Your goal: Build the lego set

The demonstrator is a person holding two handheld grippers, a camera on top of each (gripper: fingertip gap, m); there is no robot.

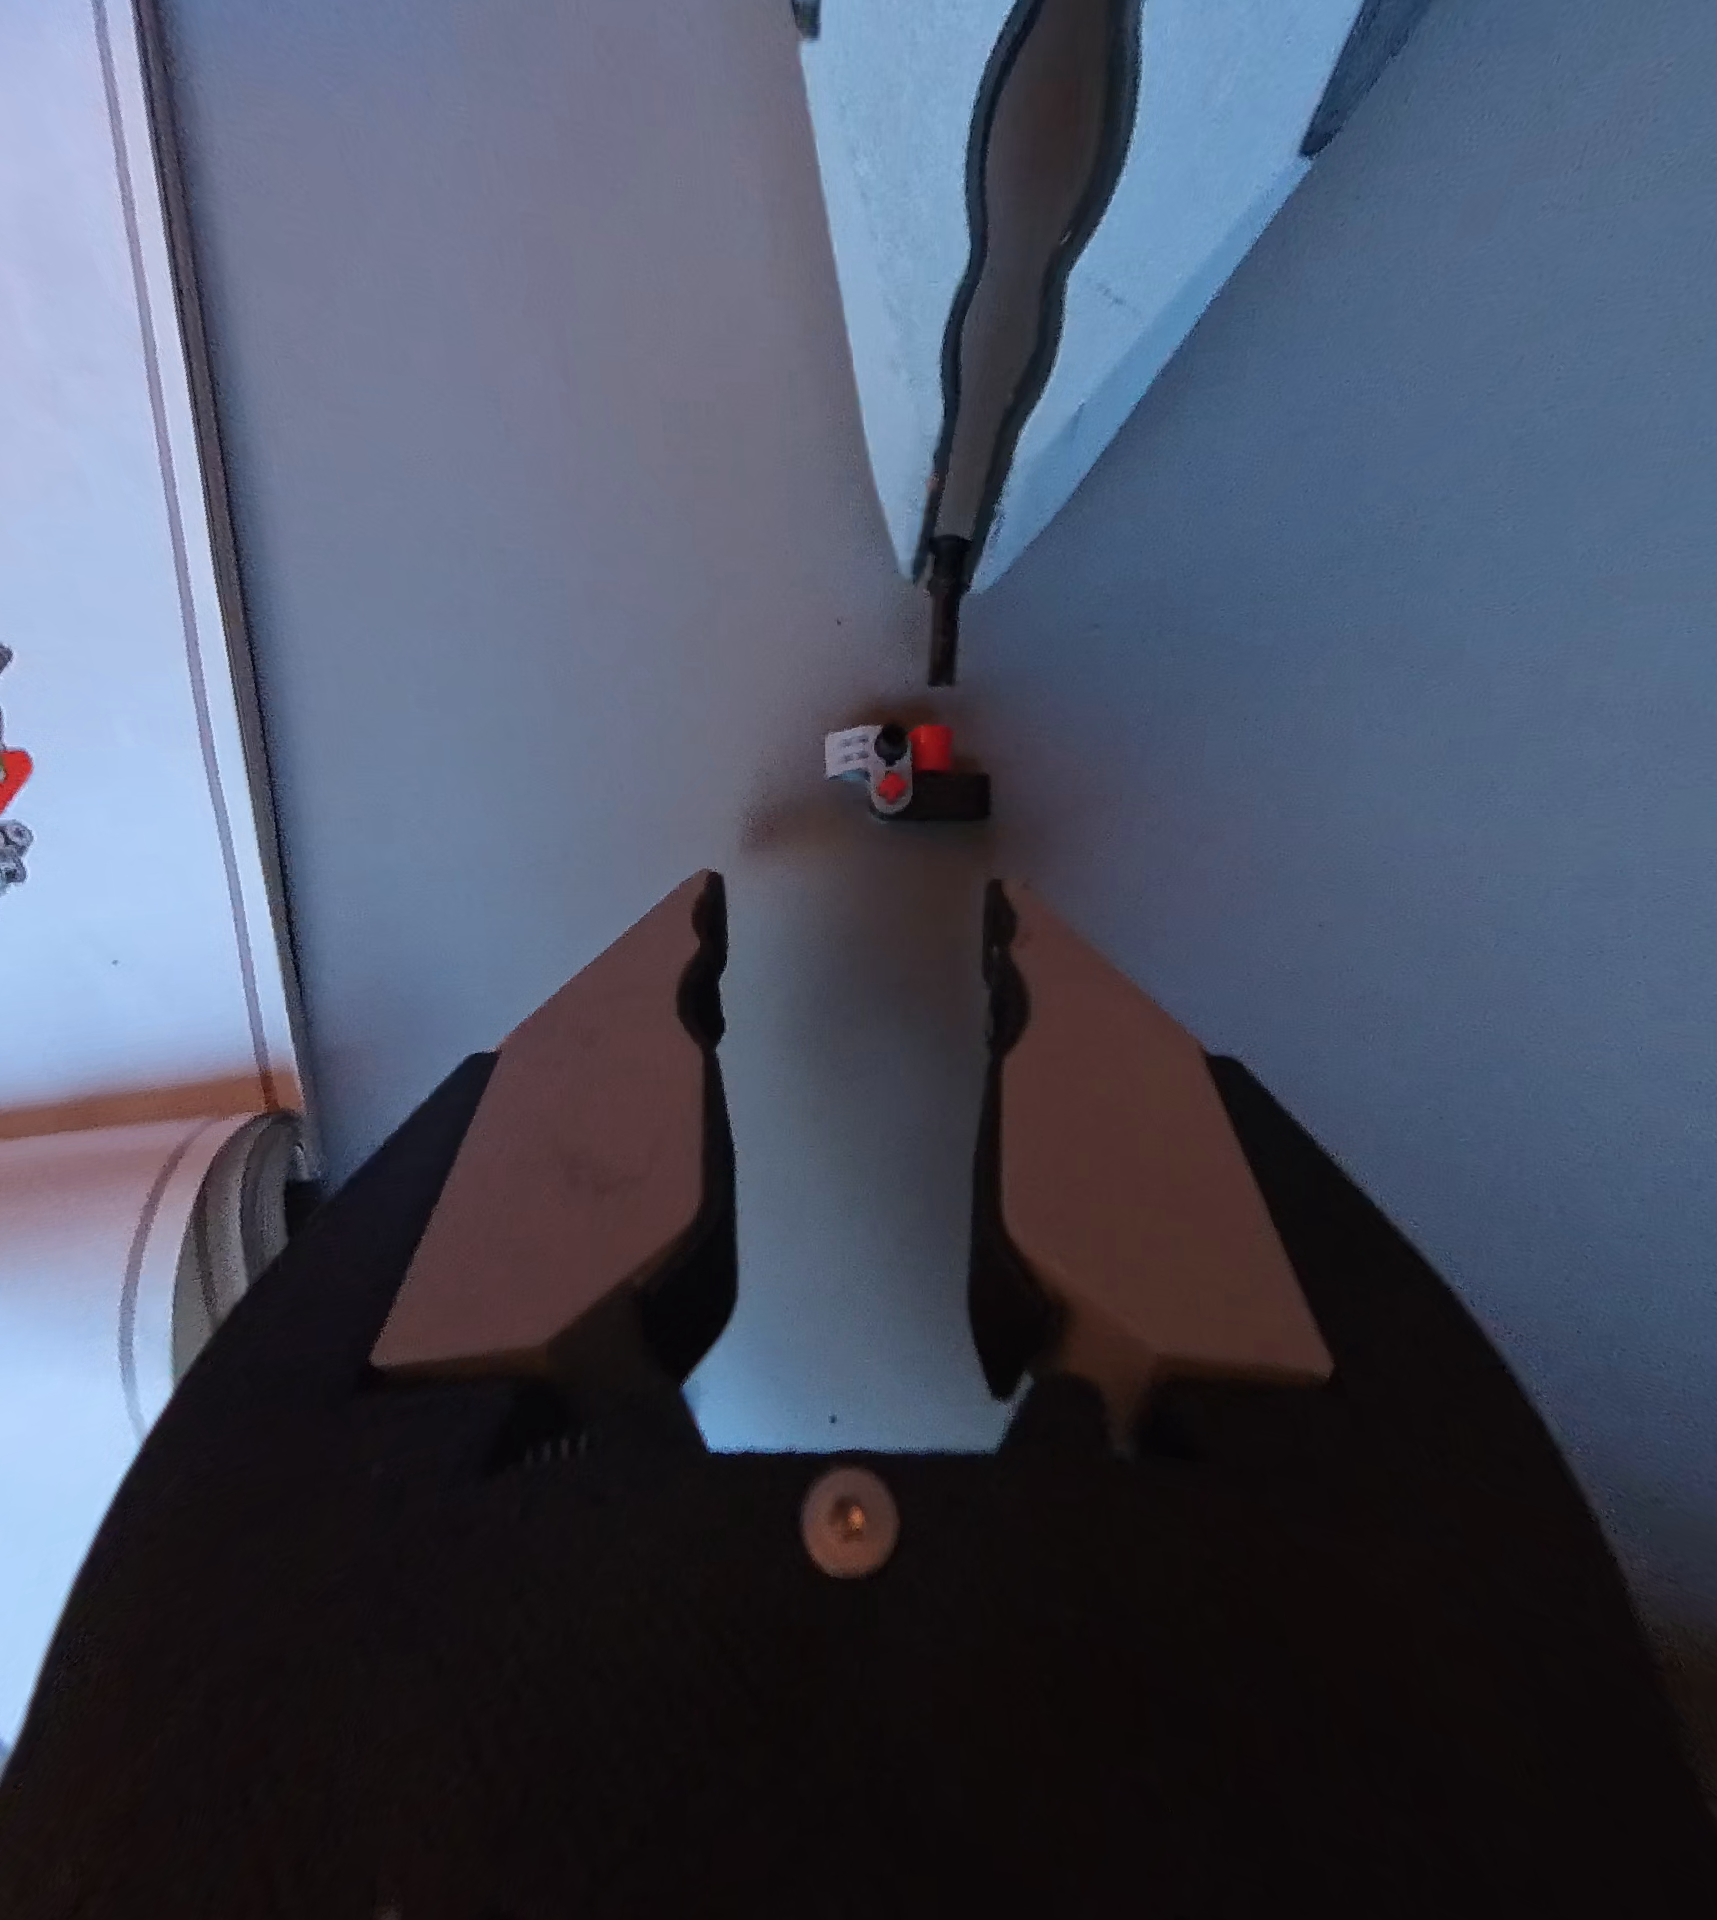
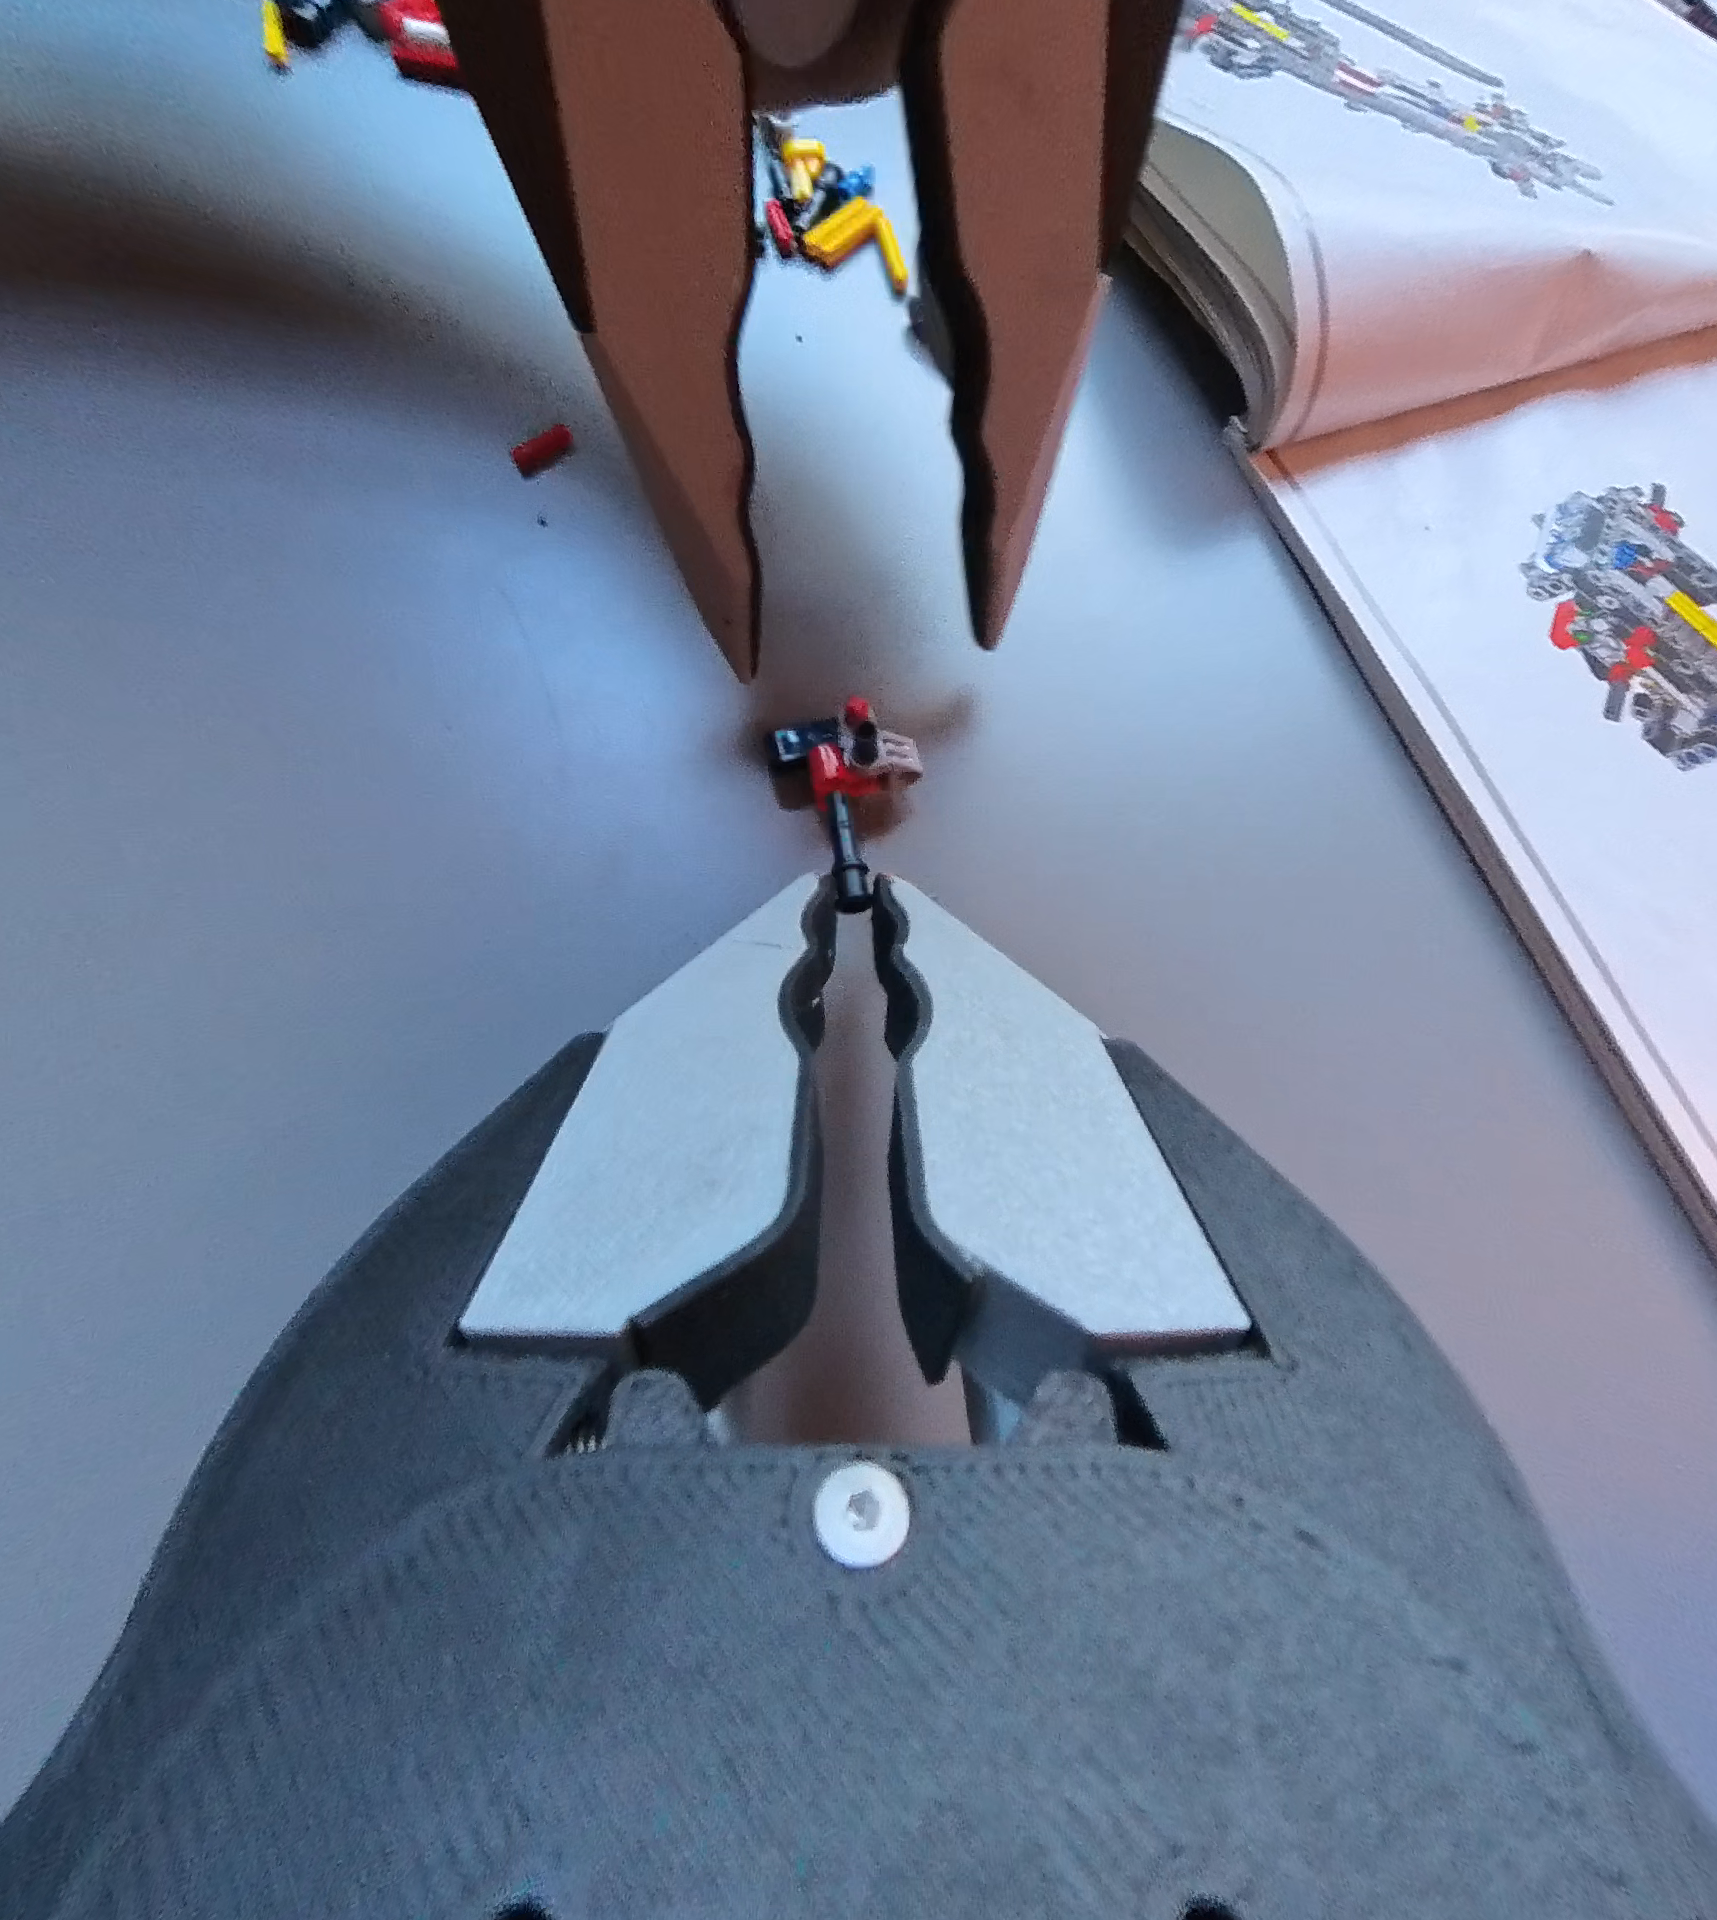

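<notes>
Black and thin, the axle pin (image 2: pixel 846 854) is pinched at its near end between the right gripper (image 2: pixel 849 906)'s pale fingertips, its long axis running straight ahead from the jaws and slightly left into a small brick assembly (image 2: pixel 838 756) of red, black and tan parts resting on the grey table (image 2: pixel 210 831). Opposite, the left gripper (image 1: pixel 854 904) hovers just short of that assembly, its brown fingers (image 2: pixel 719 499) spread wide and bare. An open instruction booklet (image 2: pixel 1560 623) lies nearby, with loose bricks (image 2: pixel 833 208) beyond.
</notes>
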